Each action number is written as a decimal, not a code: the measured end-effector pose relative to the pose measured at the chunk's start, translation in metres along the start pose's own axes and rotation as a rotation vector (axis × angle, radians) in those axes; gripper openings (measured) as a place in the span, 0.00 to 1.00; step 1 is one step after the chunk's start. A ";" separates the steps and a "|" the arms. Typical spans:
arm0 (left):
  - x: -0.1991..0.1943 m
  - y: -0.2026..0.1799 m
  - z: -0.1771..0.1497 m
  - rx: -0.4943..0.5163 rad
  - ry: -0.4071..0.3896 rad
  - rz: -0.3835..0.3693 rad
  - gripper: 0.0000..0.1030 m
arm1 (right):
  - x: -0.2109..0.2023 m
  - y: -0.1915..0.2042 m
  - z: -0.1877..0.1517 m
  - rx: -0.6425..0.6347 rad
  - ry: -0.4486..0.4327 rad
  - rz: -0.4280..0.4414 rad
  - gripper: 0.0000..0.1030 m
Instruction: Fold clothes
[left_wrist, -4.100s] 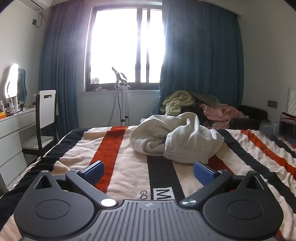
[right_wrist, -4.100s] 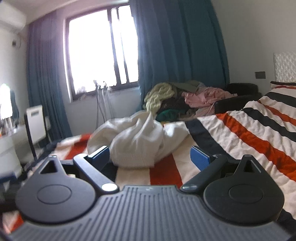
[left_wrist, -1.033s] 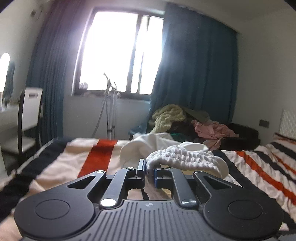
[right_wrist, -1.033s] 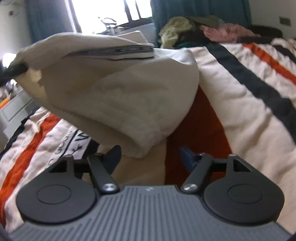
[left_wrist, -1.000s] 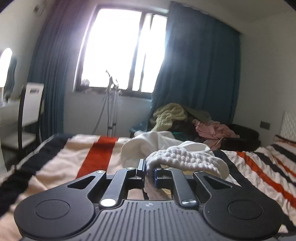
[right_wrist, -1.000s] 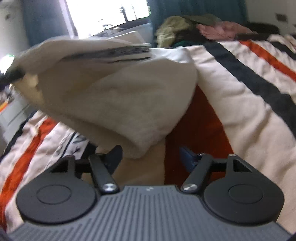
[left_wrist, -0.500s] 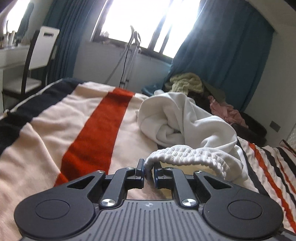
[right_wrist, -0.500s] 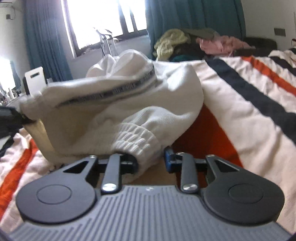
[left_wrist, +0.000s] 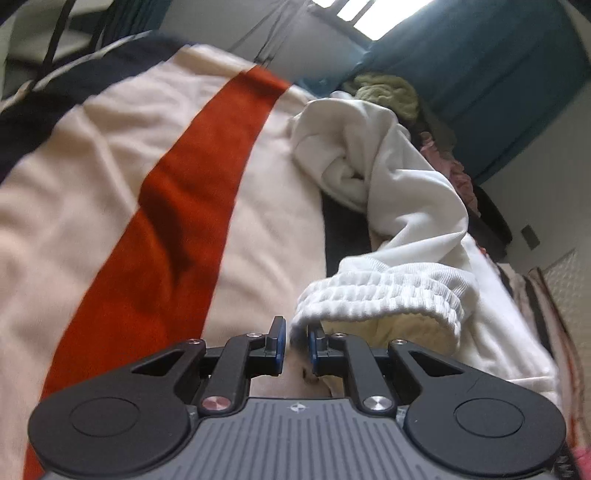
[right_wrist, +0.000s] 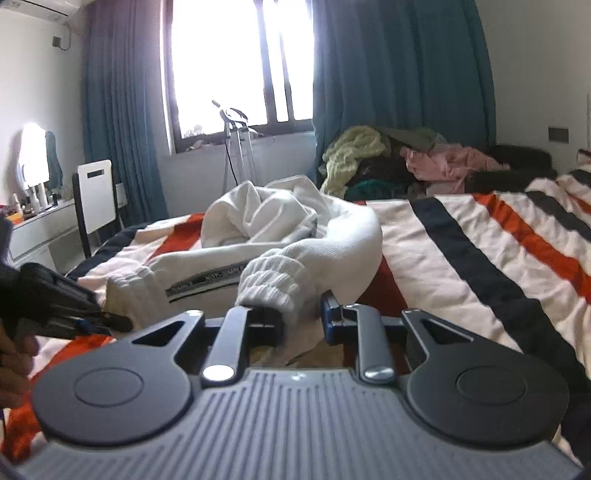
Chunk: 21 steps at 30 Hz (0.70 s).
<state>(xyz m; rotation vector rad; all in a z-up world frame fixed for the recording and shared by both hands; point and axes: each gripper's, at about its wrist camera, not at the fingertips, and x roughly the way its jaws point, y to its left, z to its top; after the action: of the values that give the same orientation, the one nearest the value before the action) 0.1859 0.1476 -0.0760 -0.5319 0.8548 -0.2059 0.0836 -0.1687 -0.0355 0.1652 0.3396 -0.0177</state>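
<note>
Left claw (left_wrist: 295, 341) and right claw (right_wrist: 301, 319) clamped on white sweatshirt (right_wrist: 295, 236) cuffs

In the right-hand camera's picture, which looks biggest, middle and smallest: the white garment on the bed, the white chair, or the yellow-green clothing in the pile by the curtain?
As they look in that view:
1. White garment, by far the largest, though it also lies nearest the camera.
2. White chair and yellow-green clothing: too alike to rank.
</note>
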 end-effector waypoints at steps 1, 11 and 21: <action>-0.005 0.003 -0.002 -0.022 0.010 -0.008 0.18 | 0.000 -0.003 0.000 0.015 0.010 0.001 0.23; -0.055 -0.018 -0.030 -0.032 -0.045 -0.283 0.69 | -0.022 -0.015 0.007 0.077 -0.023 0.028 0.22; 0.011 -0.050 -0.042 0.010 0.077 -0.311 0.67 | -0.034 -0.019 0.008 0.045 -0.028 -0.031 0.21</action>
<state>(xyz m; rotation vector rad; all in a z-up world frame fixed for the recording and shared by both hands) 0.1628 0.0859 -0.0798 -0.6500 0.8426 -0.5170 0.0531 -0.1896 -0.0192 0.2038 0.3136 -0.0586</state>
